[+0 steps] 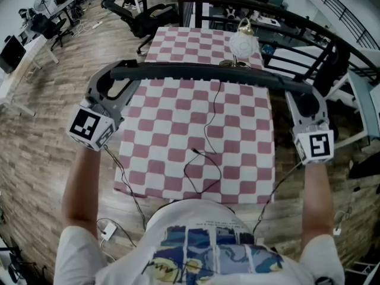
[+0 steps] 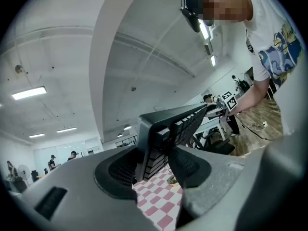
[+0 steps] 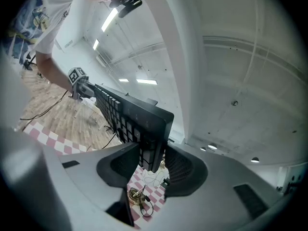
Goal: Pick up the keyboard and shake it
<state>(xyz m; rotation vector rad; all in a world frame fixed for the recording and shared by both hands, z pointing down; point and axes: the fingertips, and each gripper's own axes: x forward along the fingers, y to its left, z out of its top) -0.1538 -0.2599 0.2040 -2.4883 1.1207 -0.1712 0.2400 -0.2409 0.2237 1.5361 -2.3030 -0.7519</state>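
Note:
A black keyboard [image 1: 202, 73] hangs in the air above the table, turned edge-on to the head view. My left gripper [image 1: 114, 81] is shut on its left end and my right gripper [image 1: 301, 95] on its right end. In the left gripper view the keyboard [image 2: 178, 124] runs away from the left gripper [image 2: 154, 159], tilted, with its end between the ribbed pads. In the right gripper view the key side of the keyboard [image 3: 127, 114] shows, and the right gripper [image 3: 151, 160] clamps its near end. The keyboard's thin black cable [image 1: 208, 129] trails down onto the cloth.
Below stands a table with a pink and white checked cloth [image 1: 160, 141]. A white rounded object [image 1: 242, 43] stands at its far edge. Office chairs [image 1: 142, 19] are at the back left, and a dark railing [image 1: 332, 46] at the right. The floor is wooden.

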